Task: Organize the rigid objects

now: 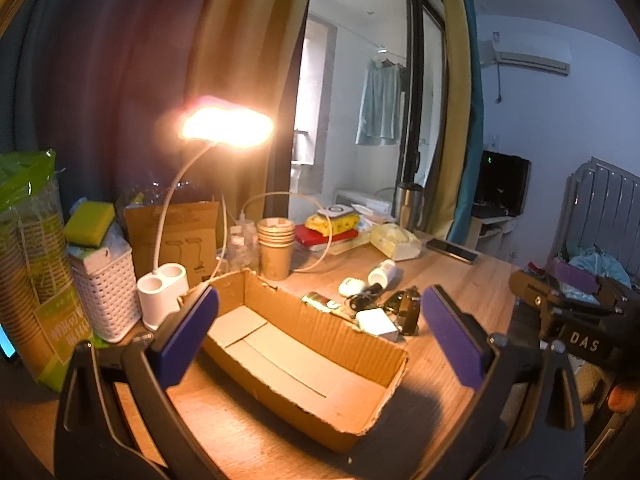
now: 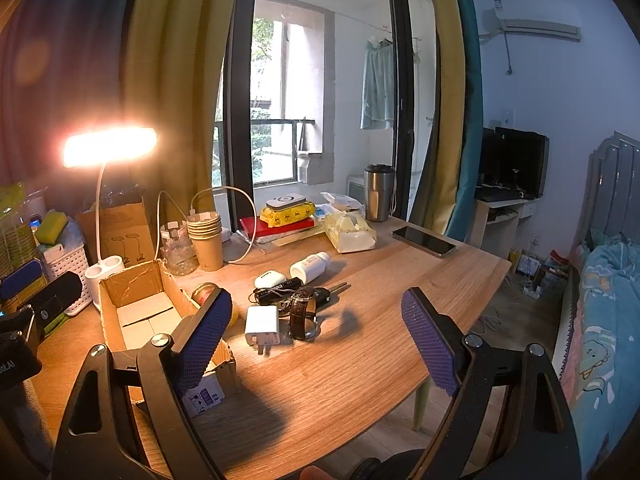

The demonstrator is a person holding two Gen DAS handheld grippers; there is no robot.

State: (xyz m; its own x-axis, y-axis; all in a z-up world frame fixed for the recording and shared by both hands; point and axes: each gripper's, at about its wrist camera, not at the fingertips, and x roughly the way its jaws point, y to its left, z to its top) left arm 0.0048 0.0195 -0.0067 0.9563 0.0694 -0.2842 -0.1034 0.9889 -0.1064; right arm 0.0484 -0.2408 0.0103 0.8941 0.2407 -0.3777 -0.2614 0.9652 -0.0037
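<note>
Two wrist fisheyes, both facing the window (left nearer), sharing cardboard box [image 1: 304, 360] [image 2: 136, 312], wooden desk [image 1: 460, 280] [image 2: 360, 360]

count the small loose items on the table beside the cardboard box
7 visible: white charger plug, brown watch, car key, black pen-like stick, white earbud case, white pill bottle, round tin against the box. More may hide underneath.
</note>
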